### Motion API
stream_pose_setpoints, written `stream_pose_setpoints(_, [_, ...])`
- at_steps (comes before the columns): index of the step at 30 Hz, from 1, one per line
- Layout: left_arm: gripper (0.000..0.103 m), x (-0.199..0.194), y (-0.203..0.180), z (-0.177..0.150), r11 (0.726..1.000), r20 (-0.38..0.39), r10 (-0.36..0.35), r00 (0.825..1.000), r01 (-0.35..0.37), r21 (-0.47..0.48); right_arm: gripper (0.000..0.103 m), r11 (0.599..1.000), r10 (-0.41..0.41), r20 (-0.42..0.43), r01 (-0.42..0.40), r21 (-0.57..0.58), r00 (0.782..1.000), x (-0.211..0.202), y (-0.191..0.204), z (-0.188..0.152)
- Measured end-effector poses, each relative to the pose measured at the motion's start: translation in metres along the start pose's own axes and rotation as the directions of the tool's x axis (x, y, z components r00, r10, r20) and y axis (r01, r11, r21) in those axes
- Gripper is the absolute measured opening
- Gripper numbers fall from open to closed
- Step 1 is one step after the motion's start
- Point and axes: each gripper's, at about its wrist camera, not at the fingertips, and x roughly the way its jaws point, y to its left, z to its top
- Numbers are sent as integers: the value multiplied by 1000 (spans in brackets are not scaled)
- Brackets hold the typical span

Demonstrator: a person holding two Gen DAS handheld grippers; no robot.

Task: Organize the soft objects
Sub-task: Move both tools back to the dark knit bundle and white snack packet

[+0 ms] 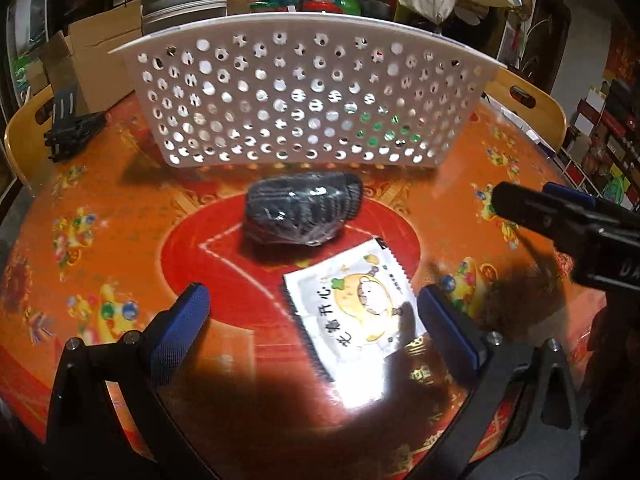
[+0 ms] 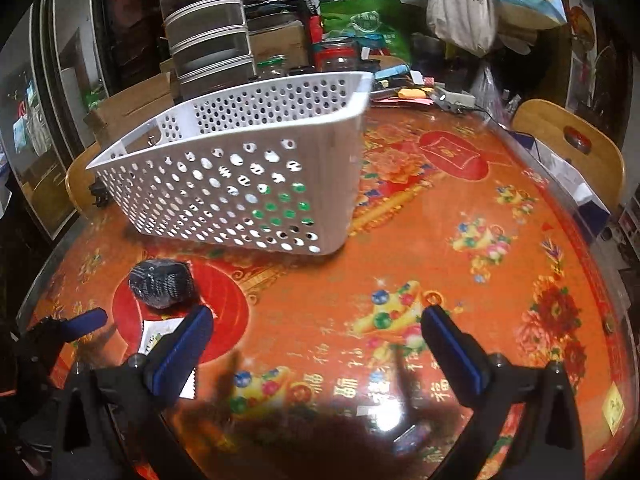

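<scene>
Flat white cartoon-printed sachet (image 1: 354, 312) lay near white perforated plastic basket (image 1: 304, 92), beyond dark film-wrapped soft bundle (image 1: 302, 210). Likely light, slippery, limp; pinch serrated edge. Left gripper (image 1: 314, 320) spread wide, empty; right gripper (image 2: 318, 344) likewise.

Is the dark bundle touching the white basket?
Apart. In the left wrist view, a strip of orange tablecloth shows between the dark bundle and the white basket.
</scene>
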Motion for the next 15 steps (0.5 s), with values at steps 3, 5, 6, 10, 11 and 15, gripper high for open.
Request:
stream_pose_setpoints(3, [103,5,-8,-2,1000,-9,2,1000,-2,8,103,1000,1,1,-1,25,1000,-2,-10,-1])
stream_pose_setpoints(5, [102,9,-13,-3,1000,-17,8,1000,-8,14,103,999,-1,4,1,35,1000,-3,-14,-1])
stream_pose_setpoints(6, [102,10,-15,-2,1000,-17,10,1000,-10,18,103,999,-1,8,1,41,1000,-4,-17,-1])
stream_pose_setpoints(10, [94,11,-18,0,1000,-15,18,1000,-18,22,103,999,0,11,-1,47,1000,-6,-21,-1])
stream_pose_setpoints(11, [88,11,-19,0,999,-19,28,999,-28,24,103,999,1,9,-1,44,1000,-6,-21,-1])
stream_pose_setpoints(15, [75,8,-19,-1,999,-4,29,1000,-29,38,103,999,3,-1,-3,38,1000,-4,-18,-5])
